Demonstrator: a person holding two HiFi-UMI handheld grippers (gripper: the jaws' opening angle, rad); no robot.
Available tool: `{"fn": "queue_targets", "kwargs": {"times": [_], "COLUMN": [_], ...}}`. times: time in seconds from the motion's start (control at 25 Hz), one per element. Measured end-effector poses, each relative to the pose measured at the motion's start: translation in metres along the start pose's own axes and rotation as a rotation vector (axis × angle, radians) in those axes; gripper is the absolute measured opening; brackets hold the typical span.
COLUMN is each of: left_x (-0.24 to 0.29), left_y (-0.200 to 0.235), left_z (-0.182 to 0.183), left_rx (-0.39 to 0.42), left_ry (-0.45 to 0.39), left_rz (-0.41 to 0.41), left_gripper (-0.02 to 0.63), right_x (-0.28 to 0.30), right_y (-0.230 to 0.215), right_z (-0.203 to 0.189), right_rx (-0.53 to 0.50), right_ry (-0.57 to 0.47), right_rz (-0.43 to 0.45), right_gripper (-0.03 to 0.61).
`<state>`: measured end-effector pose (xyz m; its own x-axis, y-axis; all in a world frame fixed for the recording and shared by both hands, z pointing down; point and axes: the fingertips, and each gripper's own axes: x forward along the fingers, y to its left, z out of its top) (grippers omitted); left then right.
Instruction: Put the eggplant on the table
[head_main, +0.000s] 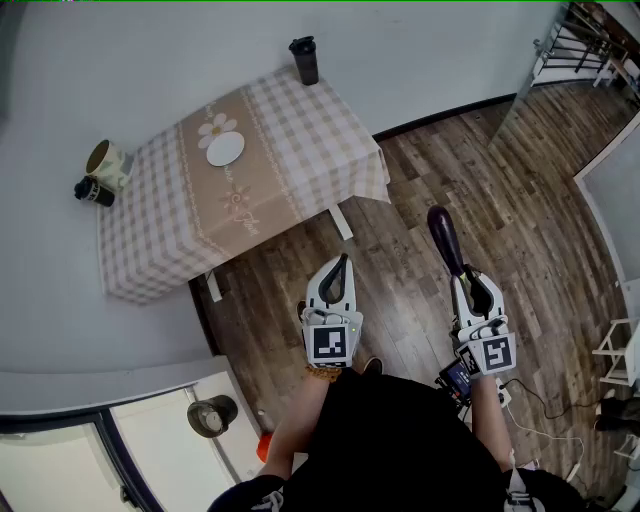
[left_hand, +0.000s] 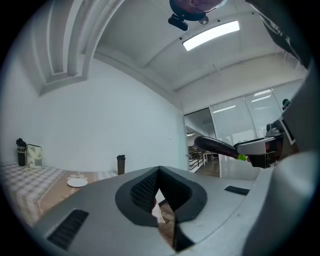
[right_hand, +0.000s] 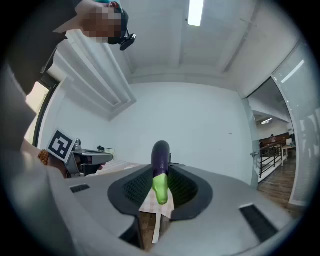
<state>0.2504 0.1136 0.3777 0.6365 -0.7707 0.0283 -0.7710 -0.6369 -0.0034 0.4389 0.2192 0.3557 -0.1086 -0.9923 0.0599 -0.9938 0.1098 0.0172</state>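
Clamping the eggplant by its green stem end, right claw; likely light, firm, slippery; left claw closed, empty

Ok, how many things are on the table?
4: white plate near the middle, dark tumbler at the far corner, pale container and small black bottle together at the left corner. None look hidden.

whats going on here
A person holds a gripper in each hand. The right gripper grips a purple eggplant by its green stem end, held out level. The left gripper is shut and empty. The table with the checked cloth stands ahead; the eggplant is not on it yet.
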Motion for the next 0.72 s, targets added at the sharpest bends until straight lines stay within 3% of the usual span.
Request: {"fn": "queue_targets", "kwargs": {"times": [0.32, 0.6, 0.72], "left_x": [0.007, 0.018, 0.020], "left_y": [0.053, 0.143, 0.189], "left_z": [0.008, 0.026, 0.021], "left_rx": [0.005, 0.014, -0.013], "left_ry": [-0.006, -0.024, -0.011], "left_rz": [0.057, 0.114, 0.147], "left_gripper": [0.003, 0.003, 0.003], "right_x": [0.067, 0.165, 0.212], "right_y": [0.021, 0.079, 0.114], "right_z": [0.004, 0.016, 0.013], "right_rx": [0.000, 0.016, -0.038], "right_ry": [-0.014, -0.019, 0.014], "right_rz": [0.023, 0.116, 0.165], "right_gripper": [0.103, 0.091, 0.063]}}
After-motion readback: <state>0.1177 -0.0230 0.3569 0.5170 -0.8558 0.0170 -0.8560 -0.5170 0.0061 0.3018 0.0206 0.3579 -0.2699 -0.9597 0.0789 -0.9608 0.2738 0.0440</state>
